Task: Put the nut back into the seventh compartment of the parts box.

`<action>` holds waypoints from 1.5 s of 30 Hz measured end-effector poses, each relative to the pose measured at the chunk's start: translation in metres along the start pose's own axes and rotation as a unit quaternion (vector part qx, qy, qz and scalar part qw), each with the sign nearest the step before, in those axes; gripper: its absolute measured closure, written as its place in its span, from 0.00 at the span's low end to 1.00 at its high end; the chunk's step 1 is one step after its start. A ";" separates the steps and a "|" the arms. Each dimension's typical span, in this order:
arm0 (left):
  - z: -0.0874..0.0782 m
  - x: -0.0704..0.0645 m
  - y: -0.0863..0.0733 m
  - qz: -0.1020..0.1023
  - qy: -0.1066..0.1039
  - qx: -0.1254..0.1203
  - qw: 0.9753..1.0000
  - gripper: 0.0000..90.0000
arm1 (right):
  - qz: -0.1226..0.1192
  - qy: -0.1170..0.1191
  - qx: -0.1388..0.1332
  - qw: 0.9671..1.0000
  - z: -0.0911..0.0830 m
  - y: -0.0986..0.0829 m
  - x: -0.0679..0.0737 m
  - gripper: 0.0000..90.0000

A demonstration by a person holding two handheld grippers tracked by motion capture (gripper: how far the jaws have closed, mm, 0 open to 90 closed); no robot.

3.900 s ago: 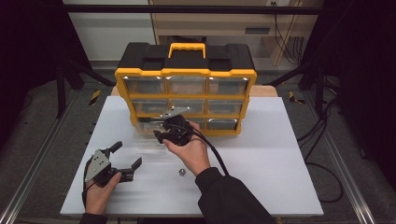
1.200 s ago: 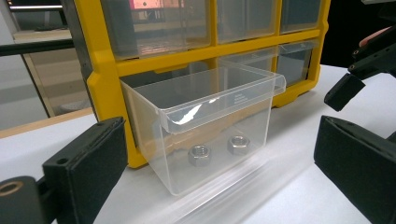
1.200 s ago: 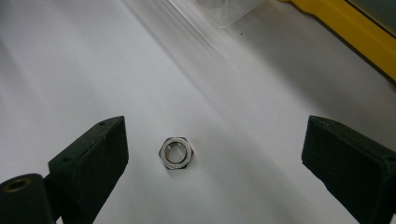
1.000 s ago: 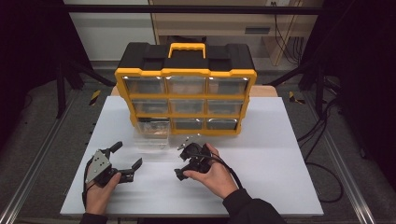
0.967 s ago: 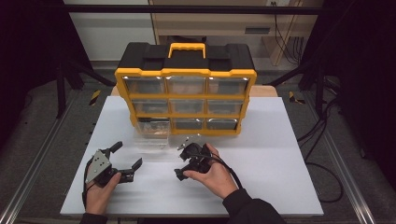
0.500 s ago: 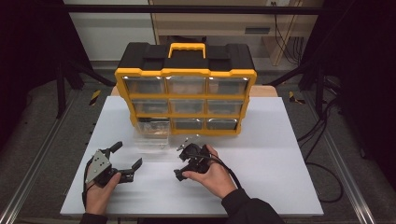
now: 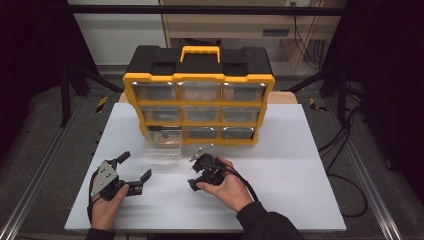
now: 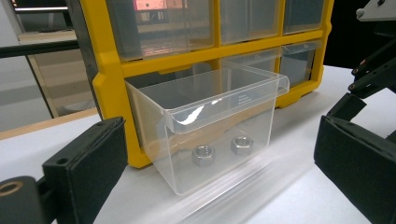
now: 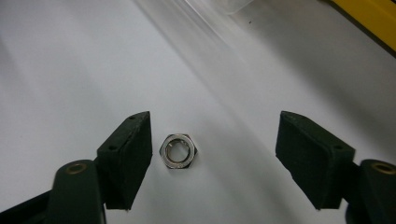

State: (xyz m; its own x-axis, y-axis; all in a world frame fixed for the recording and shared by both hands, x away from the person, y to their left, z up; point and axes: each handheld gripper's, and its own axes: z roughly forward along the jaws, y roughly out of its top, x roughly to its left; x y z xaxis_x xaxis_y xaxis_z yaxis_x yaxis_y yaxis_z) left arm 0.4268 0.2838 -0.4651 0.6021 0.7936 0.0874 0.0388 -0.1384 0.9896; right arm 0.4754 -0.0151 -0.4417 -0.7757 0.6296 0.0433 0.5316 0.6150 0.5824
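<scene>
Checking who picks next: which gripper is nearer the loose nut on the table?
Right gripper: the nut lies between its open jaws. Left gripper sits apart, facing the clear drawer.

Bright white table, dark surroundings, soft shadows.

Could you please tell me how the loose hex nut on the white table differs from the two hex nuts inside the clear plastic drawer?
The loose silver metal hex nut lies alone on the bare white table, between the open jaws of the right gripper. The two silver hex nuts sit side by side inside the clear plastic drawer, pulled out of the yellow organiser. All three lie flat, hole upward, and look like the same kind.
</scene>
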 end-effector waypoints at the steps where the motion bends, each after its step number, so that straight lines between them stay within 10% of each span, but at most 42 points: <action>1: 0.000 0.000 0.000 0.001 0.000 0.000 1.000 0.03 | -0.002 0.001 0.000 1.000 0.000 0.000 -0.001 0.34; 20: 0.001 0.000 0.000 0.001 -0.001 0.002 1.000 0.03 | -0.026 0.043 0.025 0.998 0.004 -0.001 0.004 0.58; 45: 0.001 0.000 0.000 0.000 -0.002 0.003 1.000 0.03 | -0.041 0.044 0.069 0.996 0.016 0.001 0.010 0.73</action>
State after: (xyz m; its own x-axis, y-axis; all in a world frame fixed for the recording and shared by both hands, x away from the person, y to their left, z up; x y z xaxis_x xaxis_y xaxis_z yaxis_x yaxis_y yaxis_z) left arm 0.4275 0.2832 -0.4657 0.6057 0.7909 0.0877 0.0426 -0.1423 0.9889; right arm 0.4734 -0.0006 -0.4538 -0.8418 0.5347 0.0739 0.5022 0.7259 0.4699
